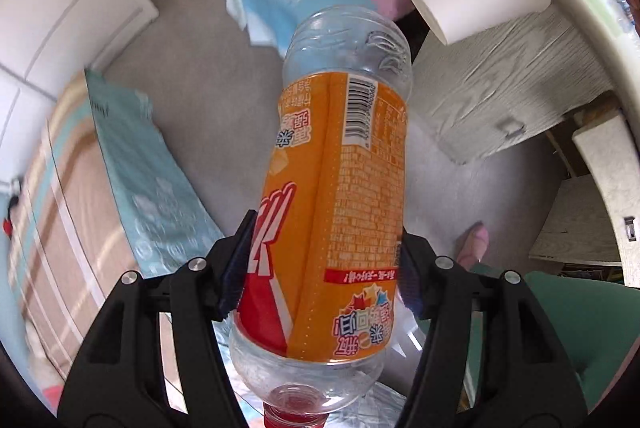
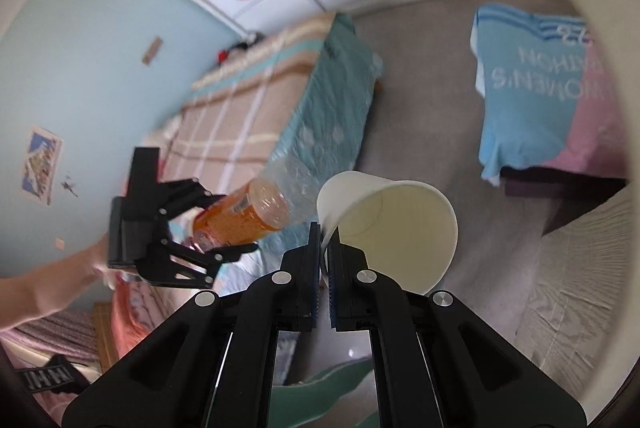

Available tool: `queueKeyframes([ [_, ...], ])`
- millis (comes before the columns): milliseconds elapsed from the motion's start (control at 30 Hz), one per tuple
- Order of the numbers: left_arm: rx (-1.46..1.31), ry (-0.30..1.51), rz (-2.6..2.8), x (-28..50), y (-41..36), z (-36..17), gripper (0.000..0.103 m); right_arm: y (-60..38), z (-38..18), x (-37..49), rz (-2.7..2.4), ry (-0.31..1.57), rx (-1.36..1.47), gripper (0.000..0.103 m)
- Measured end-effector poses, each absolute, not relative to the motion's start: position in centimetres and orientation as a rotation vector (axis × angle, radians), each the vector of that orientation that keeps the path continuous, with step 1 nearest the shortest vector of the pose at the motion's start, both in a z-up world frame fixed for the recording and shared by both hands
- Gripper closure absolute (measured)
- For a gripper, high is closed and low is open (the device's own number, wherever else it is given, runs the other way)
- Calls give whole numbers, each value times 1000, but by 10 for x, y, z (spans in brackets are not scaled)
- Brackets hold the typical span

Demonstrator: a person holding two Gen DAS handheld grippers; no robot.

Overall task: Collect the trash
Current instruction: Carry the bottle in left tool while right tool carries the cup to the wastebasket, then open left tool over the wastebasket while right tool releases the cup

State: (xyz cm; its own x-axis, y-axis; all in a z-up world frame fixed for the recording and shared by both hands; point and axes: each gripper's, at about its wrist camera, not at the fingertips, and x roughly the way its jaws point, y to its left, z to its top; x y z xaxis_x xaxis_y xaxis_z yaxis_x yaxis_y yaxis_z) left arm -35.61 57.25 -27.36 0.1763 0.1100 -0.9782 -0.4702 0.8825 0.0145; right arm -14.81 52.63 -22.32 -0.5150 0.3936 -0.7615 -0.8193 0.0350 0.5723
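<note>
left gripper pinching orange-label bottle mid-frame, cap lower edge | right gripper fingers pressed on paper cup rim, centre | risk: thin-wall pinch could let cup slip; smooth bottle may rotate.

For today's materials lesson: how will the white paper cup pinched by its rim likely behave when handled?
The white paper cup looks empty, so probably light. The right gripper pinches one thin wall, so it likely dents easily. Held by the rim alone, it may swing.
</note>
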Motion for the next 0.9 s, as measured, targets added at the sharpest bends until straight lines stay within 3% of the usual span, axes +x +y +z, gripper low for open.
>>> queueKeyframes([
  [433,-553,1445,408,-389,586,-431,44,566,-434,-218,1431,1665,-663,99],
  [633,-610,1535,387,-384,585,-495,43,571,-510,-230,1343,1779,-656,94],
  [767,-624,1588,366,-377,577,-523,42,567,-532,-227,1297,1810,-651,77],
  [867,-632,1577,372,-374,575,-527,27,561,-526,-221,1303,1801,-618,61],
  [900,-649,1563,378,-373,575,-525,23,560,-521,-219,1305,1797,-612,51],
])
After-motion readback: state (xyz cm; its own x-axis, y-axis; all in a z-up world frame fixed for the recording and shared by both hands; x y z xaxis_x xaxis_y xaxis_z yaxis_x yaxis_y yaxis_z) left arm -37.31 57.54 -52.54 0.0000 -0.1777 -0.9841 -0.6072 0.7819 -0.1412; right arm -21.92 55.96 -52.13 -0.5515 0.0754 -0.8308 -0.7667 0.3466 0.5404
